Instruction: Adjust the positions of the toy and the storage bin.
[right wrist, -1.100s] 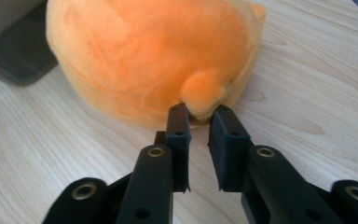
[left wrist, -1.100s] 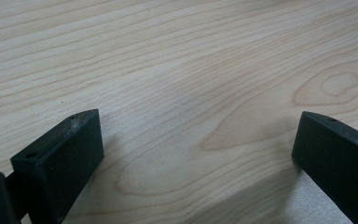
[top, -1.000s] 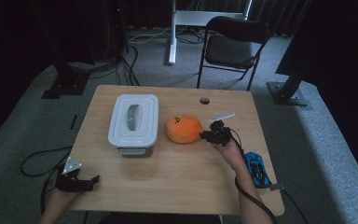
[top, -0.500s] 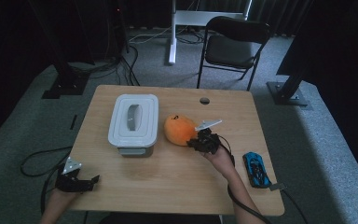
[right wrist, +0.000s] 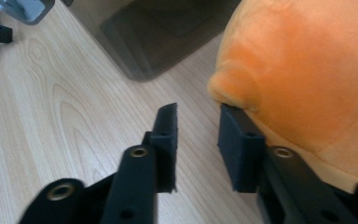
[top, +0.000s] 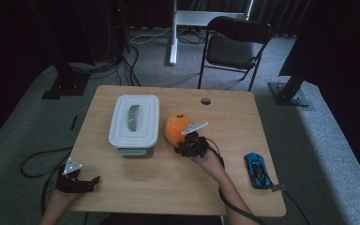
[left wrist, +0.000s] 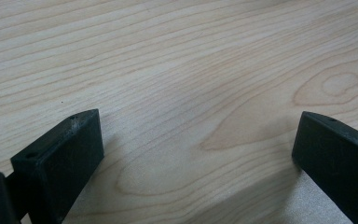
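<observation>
Orange plush toy [top: 176, 127] sits mid-worktop [top: 168, 187] just right of the lidded white container [top: 134, 123], and the high view places the right tool [top: 183, 149] at its near edge, while the right gripper view adds the detail: its jaws have just been opening to a narrow gap with bare wood between them, one jaw touching the toy's [right wrist: 303, 74] flank from outside. Over by the near left corner, the left tool [top: 91, 180] rests, and the left gripper view shows its jaws spread wide over plain wood grain.
</observation>
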A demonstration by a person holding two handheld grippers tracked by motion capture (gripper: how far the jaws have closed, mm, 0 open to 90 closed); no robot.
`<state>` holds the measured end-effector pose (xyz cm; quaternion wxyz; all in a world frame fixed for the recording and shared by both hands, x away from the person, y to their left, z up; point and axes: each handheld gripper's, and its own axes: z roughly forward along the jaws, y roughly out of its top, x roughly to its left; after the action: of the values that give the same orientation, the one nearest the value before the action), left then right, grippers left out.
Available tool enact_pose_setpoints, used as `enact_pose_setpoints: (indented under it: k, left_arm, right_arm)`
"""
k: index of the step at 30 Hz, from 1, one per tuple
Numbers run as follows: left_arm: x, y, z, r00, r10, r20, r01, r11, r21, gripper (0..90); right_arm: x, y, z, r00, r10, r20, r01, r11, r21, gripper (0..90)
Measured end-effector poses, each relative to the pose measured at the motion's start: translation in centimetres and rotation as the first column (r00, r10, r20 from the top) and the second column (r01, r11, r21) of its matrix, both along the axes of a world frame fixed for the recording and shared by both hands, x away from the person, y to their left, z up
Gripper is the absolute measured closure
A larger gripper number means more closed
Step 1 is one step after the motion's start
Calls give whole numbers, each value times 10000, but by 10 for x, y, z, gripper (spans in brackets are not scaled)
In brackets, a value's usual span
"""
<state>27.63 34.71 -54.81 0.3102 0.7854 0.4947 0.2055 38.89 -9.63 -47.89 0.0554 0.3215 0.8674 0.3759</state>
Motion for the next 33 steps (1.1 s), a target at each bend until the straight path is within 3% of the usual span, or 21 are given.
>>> enact_pose_setpoints:
  k: [4, 6, 8, 9, 11, 18, 21, 25, 28, 31, 33]
  left_arm:
    - [0, 0, 0, 10000, 3, -2, -3, 10000, -2, 23]
    - [0, 0, 0, 10000, 0, 0, 0, 10000, -1, 23]
    - [0, 0, 0, 10000, 3, 4, -3, 10000, -5, 23]
    - [0, 0, 0, 10000, 6, -1, -6, 10000, -4, 23]
    - [0, 0, 0, 10000, 2, 1, -2, 10000, -3, 23]
    - [0, 0, 0, 10000, 6, 1, -6, 10000, -6, 23]
    - [0, 0, 0, 10000, 4, -2, -4, 10000, -3, 23]
    - [0, 0, 0, 10000, 3, -4, -3, 10000, -2, 23]
    - [0, 0, 0, 10000, 3, -2, -3, 10000, -4, 23]
    - [0, 0, 0, 10000, 1, 1, -1, 10000, -4, 23]
    - [0, 0, 0, 10000, 7, 2, -7, 10000, -8, 23]
  right_arm:
    - [-5, -6, 12, 9997, -210, 113, 207, 9993, 295, 586]
    - [-6, -13, 21, 9981, -490, 382, 474, 9980, 417, 545]
    - [-4, -19, 30, 9940, -879, 646, 849, 9952, 482, 507]
    - [-1, -23, 33, 9886, -1324, 715, 1294, 9906, 449, 506]
    - [6, -29, 36, 9803, -1885, 588, 1860, 9815, 448, 505]
    - [30, -30, 32, 9485, -3161, 190, 3143, 9471, 653, 434]
    - [39, -27, 28, 9332, -3576, -358, 3593, 9278, 1002, 389]
    - [46, -18, 23, 9273, -3679, -697, 3735, 9217, 1044, 300]
    - [48, -12, 21, 9273, -3690, -625, 3735, 9233, 900, 284]
    - [51, -8, 17, 9195, -3891, -559, 3924, 9168, 739, 264]
    - [52, -7, 15, 9195, -3889, -572, 3924, 9166, 769, 252]
